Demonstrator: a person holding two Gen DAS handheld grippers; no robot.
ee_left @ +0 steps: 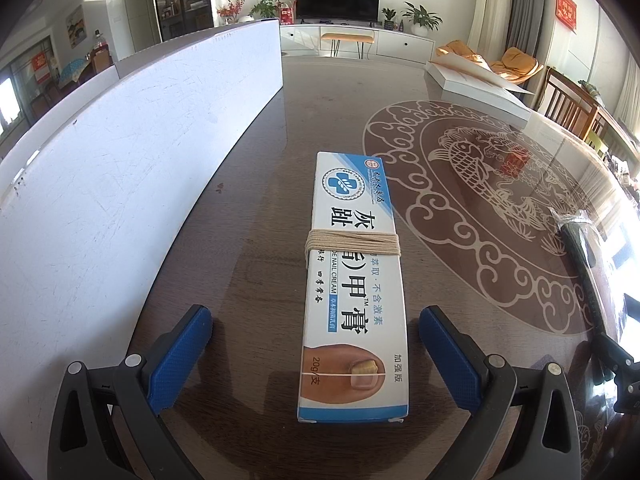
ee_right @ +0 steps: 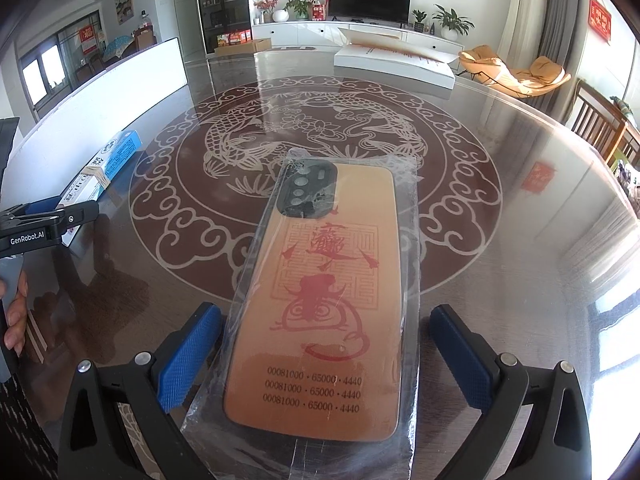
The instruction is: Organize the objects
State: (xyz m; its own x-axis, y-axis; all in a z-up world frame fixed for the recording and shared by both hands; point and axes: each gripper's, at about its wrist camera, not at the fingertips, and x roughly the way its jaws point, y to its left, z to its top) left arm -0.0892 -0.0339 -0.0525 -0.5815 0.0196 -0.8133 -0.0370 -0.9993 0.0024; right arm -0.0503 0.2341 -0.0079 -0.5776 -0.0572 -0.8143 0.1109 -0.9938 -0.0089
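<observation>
A white and blue nail cream box [ee_left: 354, 280], bound with a tan rubber band, lies flat on the glass table between the open fingers of my left gripper [ee_left: 316, 344]. The fingers stand apart from its sides. The box also shows in the right wrist view [ee_right: 108, 166] at the left. An orange phone case [ee_right: 324, 304] in clear plastic wrap lies flat between the open fingers of my right gripper [ee_right: 326, 348], not touched. The left gripper's body [ee_right: 44, 224] shows at the left of the right wrist view.
A long white board [ee_left: 120, 168] stands upright along the left of the table. A flat white box [ee_right: 394, 64] lies at the far side. The table [ee_right: 520, 280] has a round fish pattern under glass. Wooden chairs [ee_right: 600, 132] stand at the right.
</observation>
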